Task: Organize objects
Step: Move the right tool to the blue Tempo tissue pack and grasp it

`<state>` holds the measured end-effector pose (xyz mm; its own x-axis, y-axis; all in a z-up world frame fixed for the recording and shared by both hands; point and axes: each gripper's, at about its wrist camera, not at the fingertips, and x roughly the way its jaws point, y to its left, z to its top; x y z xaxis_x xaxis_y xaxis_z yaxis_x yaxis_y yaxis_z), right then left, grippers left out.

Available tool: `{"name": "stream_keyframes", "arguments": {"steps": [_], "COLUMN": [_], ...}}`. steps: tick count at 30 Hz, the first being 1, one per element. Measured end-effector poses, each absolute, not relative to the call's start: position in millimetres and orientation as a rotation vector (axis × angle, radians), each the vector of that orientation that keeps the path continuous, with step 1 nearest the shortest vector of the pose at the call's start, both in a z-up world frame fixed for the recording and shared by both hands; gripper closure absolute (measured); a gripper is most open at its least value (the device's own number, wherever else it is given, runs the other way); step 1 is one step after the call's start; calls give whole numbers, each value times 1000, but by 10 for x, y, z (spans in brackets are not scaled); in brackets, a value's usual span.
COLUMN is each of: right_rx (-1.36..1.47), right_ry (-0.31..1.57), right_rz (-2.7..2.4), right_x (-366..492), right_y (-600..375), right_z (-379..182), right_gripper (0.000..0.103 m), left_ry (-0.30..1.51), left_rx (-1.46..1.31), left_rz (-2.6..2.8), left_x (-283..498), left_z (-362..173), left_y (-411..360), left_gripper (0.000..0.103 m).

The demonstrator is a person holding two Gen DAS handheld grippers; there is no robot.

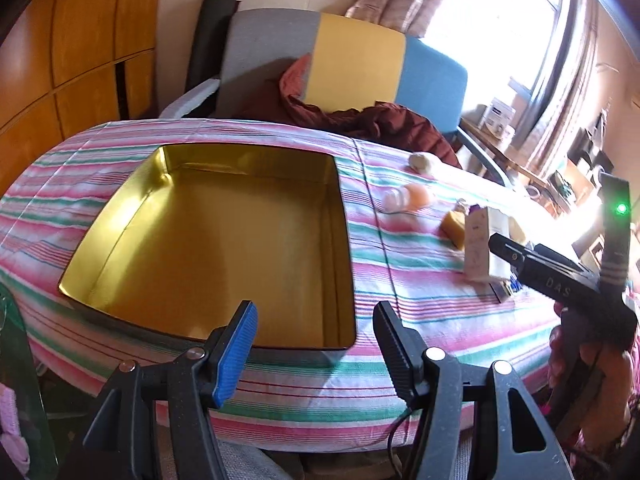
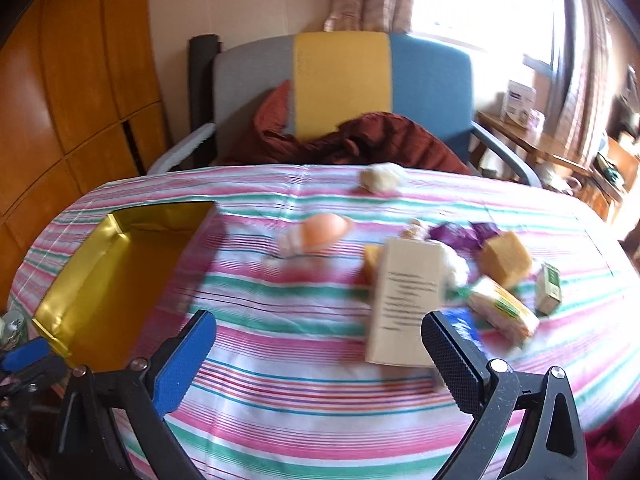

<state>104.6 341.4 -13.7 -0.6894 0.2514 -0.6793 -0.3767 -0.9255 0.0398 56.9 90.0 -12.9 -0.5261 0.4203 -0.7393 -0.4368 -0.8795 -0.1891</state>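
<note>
A gold-lined rectangular metal tin (image 1: 224,248) sits open near the left edge of the striped pink-and-green cloth-covered worktop (image 2: 304,384). The left tool (image 1: 312,344) hovers over the tin's near rim, jaws wide apart and empty. The right tool (image 2: 320,364), equally agape, grips nothing before a tall beige cardboard box (image 2: 404,300) standing among scattered packets toward the right edge.
</note>
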Motion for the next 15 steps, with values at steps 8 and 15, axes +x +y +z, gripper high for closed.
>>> {"name": "stream_keyframes", "arguments": {"steps": [8, 15], "right_rx": [-1045, -1154], "right_ry": [406, 394], "right_rz": [2616, 2842], "right_x": [951, 699], "right_y": [3951, 3503], "right_z": [-295, -372], "right_gripper": [0, 0], "left_ry": [-26, -73], "left_rx": [-1199, -1184], "left_rz": [2284, 2272], "left_x": [563, 558], "left_z": [-215, -170], "left_y": [1039, 1071], "left_gripper": [42, 42]}}
